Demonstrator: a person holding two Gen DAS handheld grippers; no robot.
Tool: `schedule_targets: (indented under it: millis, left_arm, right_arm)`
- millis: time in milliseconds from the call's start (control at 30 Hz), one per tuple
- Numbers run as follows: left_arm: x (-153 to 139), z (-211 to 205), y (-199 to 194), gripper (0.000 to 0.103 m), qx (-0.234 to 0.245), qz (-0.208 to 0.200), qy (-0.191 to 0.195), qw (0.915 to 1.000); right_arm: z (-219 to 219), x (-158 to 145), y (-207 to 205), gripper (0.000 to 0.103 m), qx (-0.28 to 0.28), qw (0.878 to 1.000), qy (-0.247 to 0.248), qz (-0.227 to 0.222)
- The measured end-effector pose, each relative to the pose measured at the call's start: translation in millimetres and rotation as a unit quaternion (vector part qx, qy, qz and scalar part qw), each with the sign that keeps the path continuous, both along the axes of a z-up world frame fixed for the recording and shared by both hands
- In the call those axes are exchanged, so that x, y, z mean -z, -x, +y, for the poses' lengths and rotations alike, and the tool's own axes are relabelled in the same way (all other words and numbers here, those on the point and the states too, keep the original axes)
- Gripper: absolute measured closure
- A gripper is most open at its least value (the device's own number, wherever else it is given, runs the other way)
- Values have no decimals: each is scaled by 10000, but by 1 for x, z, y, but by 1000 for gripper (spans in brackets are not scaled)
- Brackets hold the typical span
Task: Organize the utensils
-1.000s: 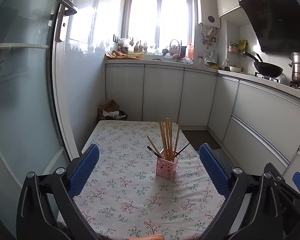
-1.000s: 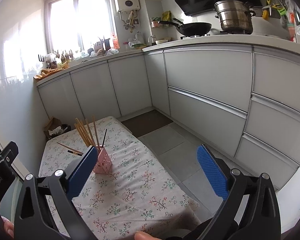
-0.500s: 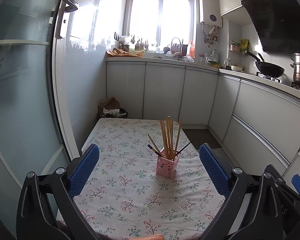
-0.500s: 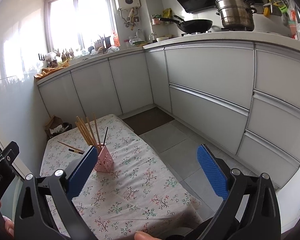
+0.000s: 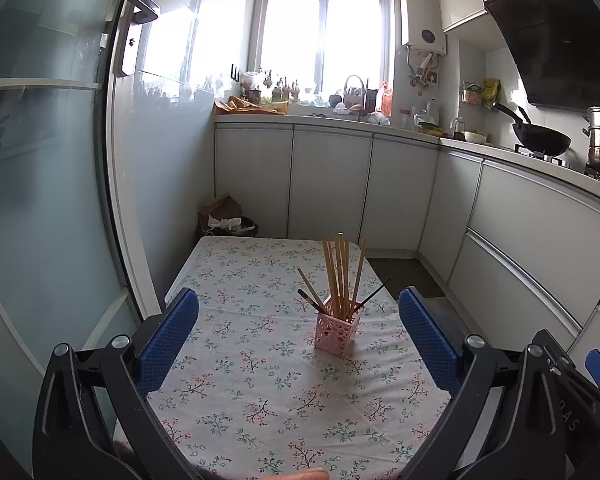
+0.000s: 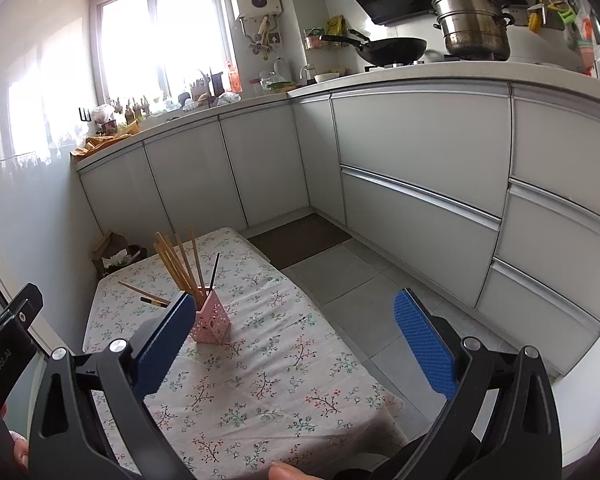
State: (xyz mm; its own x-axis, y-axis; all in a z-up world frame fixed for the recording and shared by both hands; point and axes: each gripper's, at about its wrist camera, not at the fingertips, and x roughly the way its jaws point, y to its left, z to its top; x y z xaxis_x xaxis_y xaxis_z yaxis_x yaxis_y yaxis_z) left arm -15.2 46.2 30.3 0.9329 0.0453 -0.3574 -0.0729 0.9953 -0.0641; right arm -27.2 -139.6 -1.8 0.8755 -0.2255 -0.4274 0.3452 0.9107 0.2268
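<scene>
Pink holder (image 5: 337, 332) stood mid-table on the floral tablecloth (image 5: 260, 392), chopsticks (image 5: 340, 276) upright inside. Left gripper (image 5: 298, 336) and right gripper (image 6: 296, 344) hung short of it, jaws apart, empty. Likely task done, or lining up.

The left wrist view looked level down the table (image 5: 236, 280) toward the window (image 5: 324, 36), the pink holder (image 5: 337, 334) near. The right wrist view angled across the table (image 6: 284, 344) toward the cabinets (image 6: 420, 152); both shared holder (image 6: 212, 320) and window.

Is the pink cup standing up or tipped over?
Standing up. The pink cup sits flat on the flowery tablecloth, with chopsticks poking up from it.
</scene>
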Motion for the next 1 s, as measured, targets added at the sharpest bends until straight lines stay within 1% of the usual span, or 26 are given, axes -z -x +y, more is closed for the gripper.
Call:
schedule_targets:
  millis: [1000]
  left_arm:
    - [0,3,0,7,5,21,22,10000]
  right_arm:
    - [-2,-2,2,6,-47,10000,-57,14]
